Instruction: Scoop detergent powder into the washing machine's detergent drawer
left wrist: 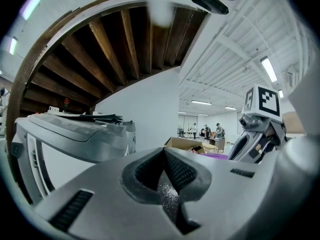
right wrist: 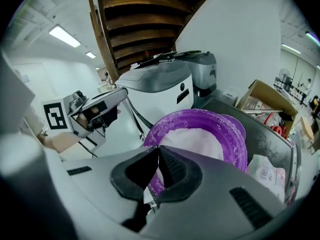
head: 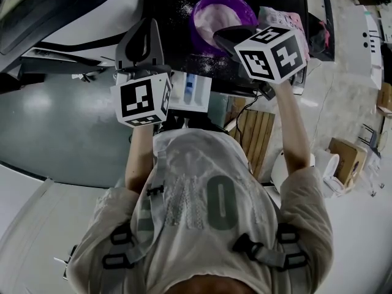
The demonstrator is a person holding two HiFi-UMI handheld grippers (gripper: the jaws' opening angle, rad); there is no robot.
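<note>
Scooping step, likely about to start. Both clenched: left tool [left wrist: 164, 151] empty; right tool [right wrist: 159, 148], nothing surely held, at powder-filled purple plastic bowl [right wrist: 235, 134], 12 o'clock. Open white detergent drawer [head: 199, 94] lies 7 o'clock from it; next move calls for dipping into powder.

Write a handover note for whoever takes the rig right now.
Left gripper: shut, empty, held next to the detergent drawer.
Right gripper: shut on a thin pale strip, probably the scoop's handle, and aimed at the purple bowl of powder.
Done: the drawer looks pulled out. Some grains are spilt on the dark top.
Left: scoop powder and tip it into the drawer. I cannot tell whether any is in there yet.
</note>
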